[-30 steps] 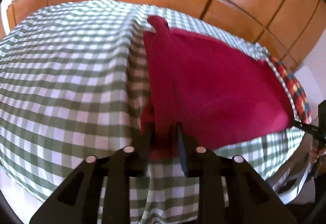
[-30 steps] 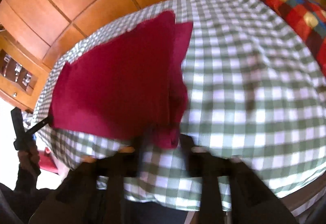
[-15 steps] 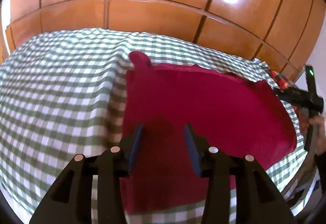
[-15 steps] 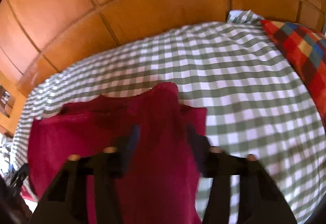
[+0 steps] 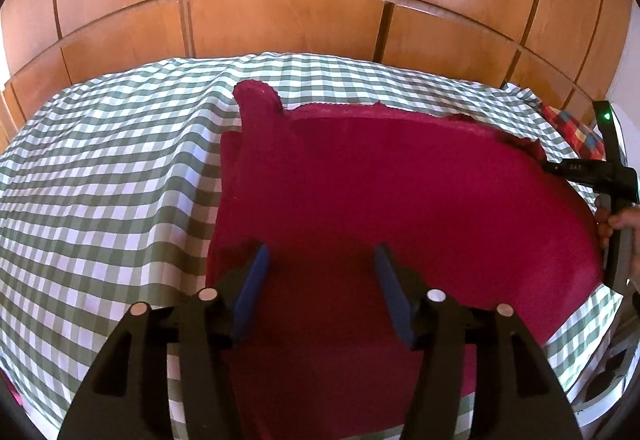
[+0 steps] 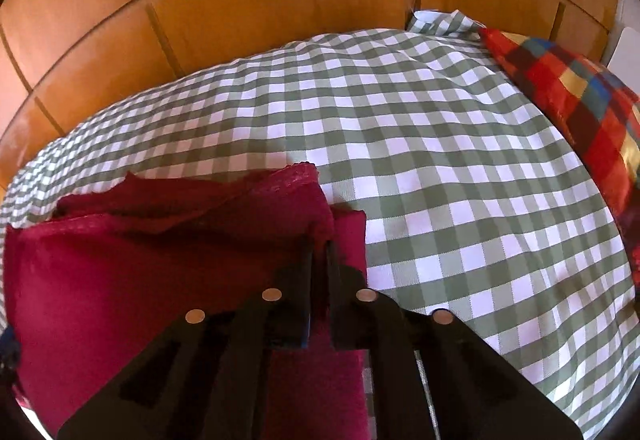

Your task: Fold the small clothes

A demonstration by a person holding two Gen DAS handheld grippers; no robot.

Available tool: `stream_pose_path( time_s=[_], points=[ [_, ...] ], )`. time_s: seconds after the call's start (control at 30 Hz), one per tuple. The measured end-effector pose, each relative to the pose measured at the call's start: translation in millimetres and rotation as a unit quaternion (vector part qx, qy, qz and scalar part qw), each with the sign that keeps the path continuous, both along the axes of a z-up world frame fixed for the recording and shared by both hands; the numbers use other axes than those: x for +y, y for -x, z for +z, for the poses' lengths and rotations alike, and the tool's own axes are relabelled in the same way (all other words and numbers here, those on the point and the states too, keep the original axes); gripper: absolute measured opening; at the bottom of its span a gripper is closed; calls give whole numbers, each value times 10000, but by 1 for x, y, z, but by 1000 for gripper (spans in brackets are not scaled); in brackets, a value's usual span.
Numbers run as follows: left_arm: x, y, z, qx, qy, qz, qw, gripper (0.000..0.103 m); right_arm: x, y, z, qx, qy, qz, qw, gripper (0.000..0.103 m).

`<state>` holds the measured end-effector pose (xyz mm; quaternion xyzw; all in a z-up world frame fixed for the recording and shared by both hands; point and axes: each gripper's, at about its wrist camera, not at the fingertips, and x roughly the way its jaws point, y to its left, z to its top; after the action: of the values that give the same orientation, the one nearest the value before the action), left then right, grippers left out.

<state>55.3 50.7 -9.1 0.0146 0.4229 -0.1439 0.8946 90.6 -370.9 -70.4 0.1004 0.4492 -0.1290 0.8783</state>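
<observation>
Left wrist view: a dark red garment [image 5: 400,200] was seen spread flat on a green-and-white checked bed cover [image 5: 100,180], before a wooden panelled wall [image 5: 280,20].
Left gripper [image 5: 322,260]: its fingers were seen apart and opening, poised over the garment's near part with nothing clamped between them.
Garment's far left corner: a narrow flap was seen standing up from the cloth.
Right edge of this view: the right gripper [image 5: 580,172] was seen at the garment's right corner, a hand [image 5: 618,224] around its handle.
Right wrist view: the right gripper [image 6: 320,252] was seen with fingers drawn narrow and closing, a fold of the dark red garment [image 6: 120,272] pinched between them.
Garment edge: a scalloped hem was seen rumpled just beyond the fingertips.
Far right: a multicoloured checked cushion [image 6: 572,100] was seen on the bed cover [image 6: 440,160], well apart from the garment.
</observation>
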Motion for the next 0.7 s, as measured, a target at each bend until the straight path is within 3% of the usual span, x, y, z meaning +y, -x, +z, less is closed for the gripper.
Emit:
stream_pose_path(
  time_s=[0.13,0.17,0.43,0.57,0.7],
  points=[
    [-1,4,4,-85,-44,28,10000,59,-2,8,10,-51,6,-181,9998,41],
    [-1,5,5,-106,-54,37,9999,60,-2,11,14,-94,-12,-210,9997,43],
    [1,11,14,-264,-120,66,9996,63,33,28,42,-496,233,170,9984,43],
    [2,12,17,-340,-161,112,9992,66,52,30,41,-469,452,419,9970,43],
    [3,13,19,-385,-239,107,9989,67,38,19,34,-325,370,203,9986,44]
  ],
)
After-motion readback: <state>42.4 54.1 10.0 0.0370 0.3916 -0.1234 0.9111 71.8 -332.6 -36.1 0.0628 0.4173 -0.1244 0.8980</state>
